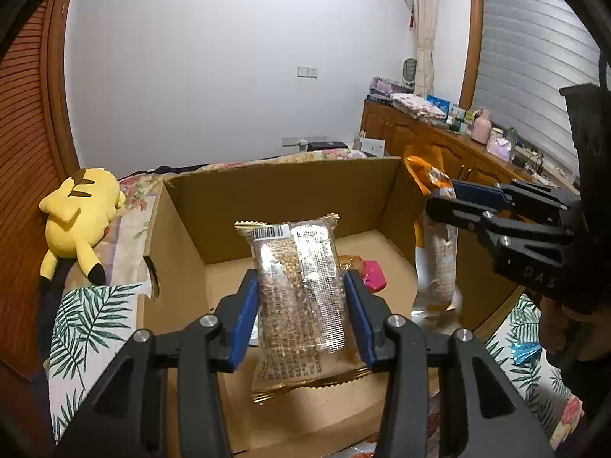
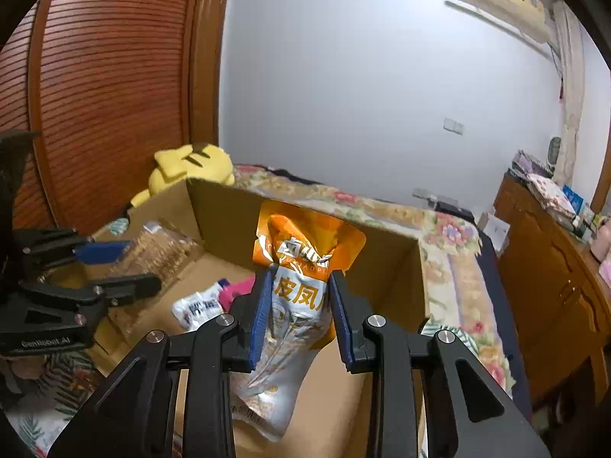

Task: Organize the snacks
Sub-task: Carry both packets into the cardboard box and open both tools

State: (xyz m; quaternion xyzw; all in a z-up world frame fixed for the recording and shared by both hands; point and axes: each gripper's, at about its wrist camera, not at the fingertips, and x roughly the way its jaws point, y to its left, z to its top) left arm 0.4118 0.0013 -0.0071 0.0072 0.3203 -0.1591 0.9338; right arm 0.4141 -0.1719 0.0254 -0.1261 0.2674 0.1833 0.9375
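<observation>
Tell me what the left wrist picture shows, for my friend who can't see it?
The left gripper holds a clear packet of nuts above an open cardboard box on a bed. The right gripper holds an orange-and-white snack bag at the box's right side, and a yellow plush toy lies left.

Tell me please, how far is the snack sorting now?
Partly done. A pink packet and a white packet already lie in the cardboard box. In hand: the left gripper holds a clear nut packet, the right gripper an orange-and-white bag, both over the box. Left: releasing both; a blue wrapper lies outside.
</observation>
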